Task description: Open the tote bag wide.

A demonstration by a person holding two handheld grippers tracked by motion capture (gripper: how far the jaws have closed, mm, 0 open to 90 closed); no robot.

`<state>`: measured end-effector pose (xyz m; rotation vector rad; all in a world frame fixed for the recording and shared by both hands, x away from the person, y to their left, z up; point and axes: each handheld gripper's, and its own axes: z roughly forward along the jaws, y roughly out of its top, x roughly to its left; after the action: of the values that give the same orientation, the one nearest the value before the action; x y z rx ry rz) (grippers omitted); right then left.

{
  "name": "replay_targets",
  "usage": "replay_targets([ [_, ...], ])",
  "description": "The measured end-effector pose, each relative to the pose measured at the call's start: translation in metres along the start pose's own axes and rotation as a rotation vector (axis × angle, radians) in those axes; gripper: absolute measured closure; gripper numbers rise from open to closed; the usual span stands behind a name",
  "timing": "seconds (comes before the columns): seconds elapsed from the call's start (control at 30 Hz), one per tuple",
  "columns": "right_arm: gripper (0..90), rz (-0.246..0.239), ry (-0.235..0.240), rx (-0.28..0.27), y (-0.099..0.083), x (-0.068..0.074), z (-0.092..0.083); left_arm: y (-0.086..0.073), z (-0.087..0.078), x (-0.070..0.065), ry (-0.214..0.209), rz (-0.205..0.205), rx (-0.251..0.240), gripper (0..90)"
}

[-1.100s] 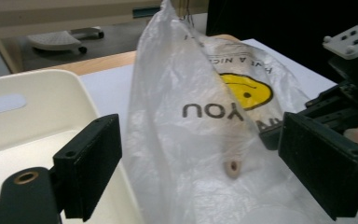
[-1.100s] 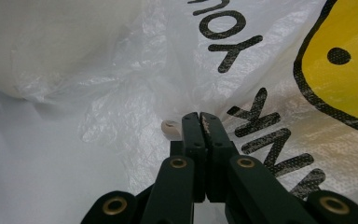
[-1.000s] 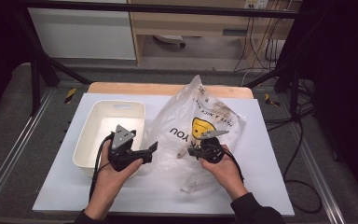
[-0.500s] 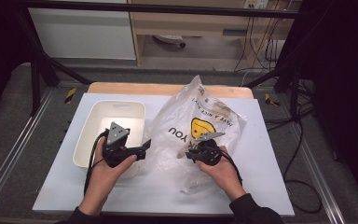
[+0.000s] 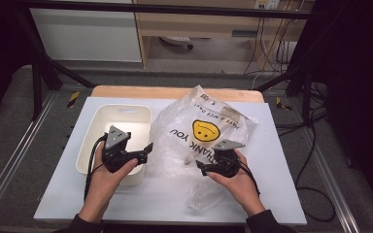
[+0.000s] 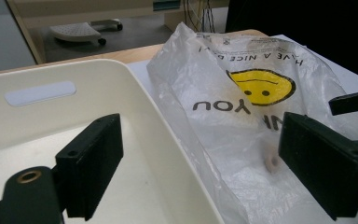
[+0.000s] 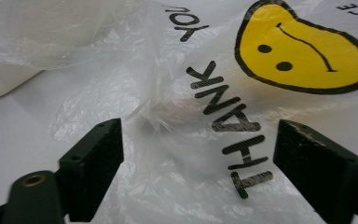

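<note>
A thin clear plastic bag [image 5: 209, 128] printed with a yellow smiley and "THANK YOU" lies crumpled across the middle of the white table [image 5: 281, 160]. My left gripper [image 5: 146, 151] is open and hovers over the front right corner of a cream bin [image 5: 121, 115], its jaws pointing at the bag's left edge. In the left gripper view the gripper [image 6: 200, 140] has the bin's wall [image 6: 168, 154] and the bag [image 6: 242, 121] between its wide jaws. My right gripper [image 5: 200, 168] is open at the bag's near side. Its own view shows the gripper [image 7: 198, 140] with the bag [image 7: 214, 107] between the jaws, nothing clamped.
The cream bin looks empty inside. A small pale round thing [image 6: 271, 163] shows through the bag's film. A wooden strip [image 5: 175, 92] runs along the table's far edge. Cables [image 5: 315, 145] hang off the right side.
My left gripper has drawn back to the left, away from the bag and over the bin's corner. The right gripper has shifted slightly toward the person. Both stay open.
</note>
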<state>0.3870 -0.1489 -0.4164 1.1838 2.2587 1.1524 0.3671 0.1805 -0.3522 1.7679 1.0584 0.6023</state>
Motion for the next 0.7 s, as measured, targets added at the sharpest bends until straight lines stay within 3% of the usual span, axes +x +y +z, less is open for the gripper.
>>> replay_targets([
  [0.17, 7.1, 0.003, -0.036, -0.006, -0.007, -0.002, -0.011, 0.0, -0.001, 0.001, 0.003, -0.005, -0.004, 13.2],
  [0.43, 6.2, 0.04, -0.064, -0.008, -0.023, -0.011, -0.032, -0.001, 0.0, -0.001, -0.001, -0.002, 0.003, 13.1],
  [0.7, 5.4, 0.074, -0.094, 0.031, -0.038, -0.019, -0.041, -0.004, 0.002, -0.001, 0.007, -0.004, 0.012, 7.5],
])
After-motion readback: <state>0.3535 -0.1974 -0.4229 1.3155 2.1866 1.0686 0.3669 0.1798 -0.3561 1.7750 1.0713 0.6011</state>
